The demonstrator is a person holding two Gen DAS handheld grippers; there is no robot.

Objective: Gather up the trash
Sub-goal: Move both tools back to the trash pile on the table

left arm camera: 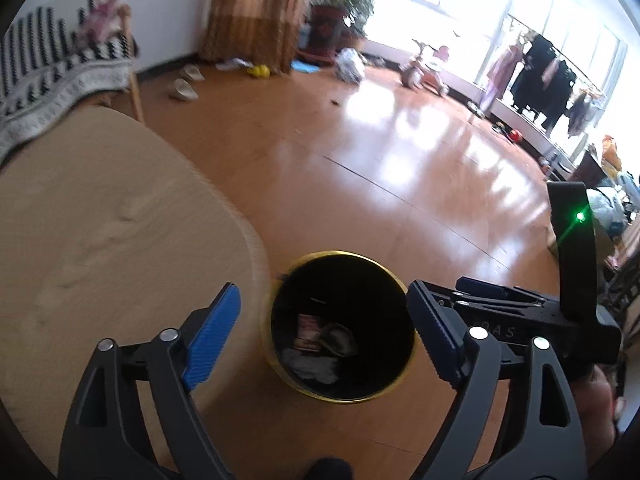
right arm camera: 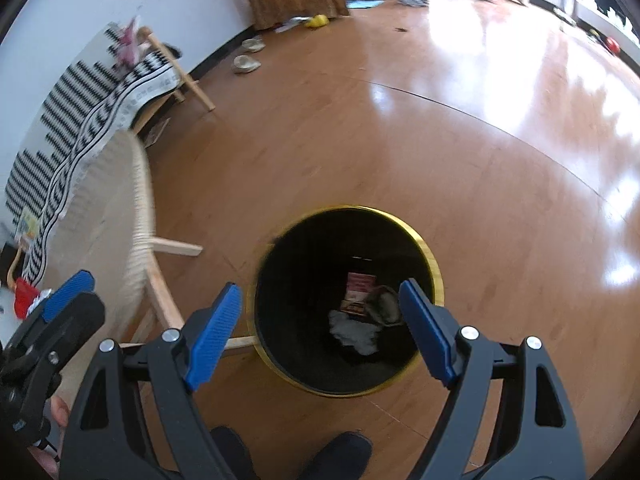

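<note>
Both grippers, left and right, are spread wide with nothing held. Trash is seen lying at the bottom of the gold-rimmed bin, right of the table.

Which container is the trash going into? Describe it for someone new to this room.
On the wooden floor, just beside the pale round table, stands a round bin. It is black inside with a gold rim, and crumpled trash lies at its bottom.
</note>
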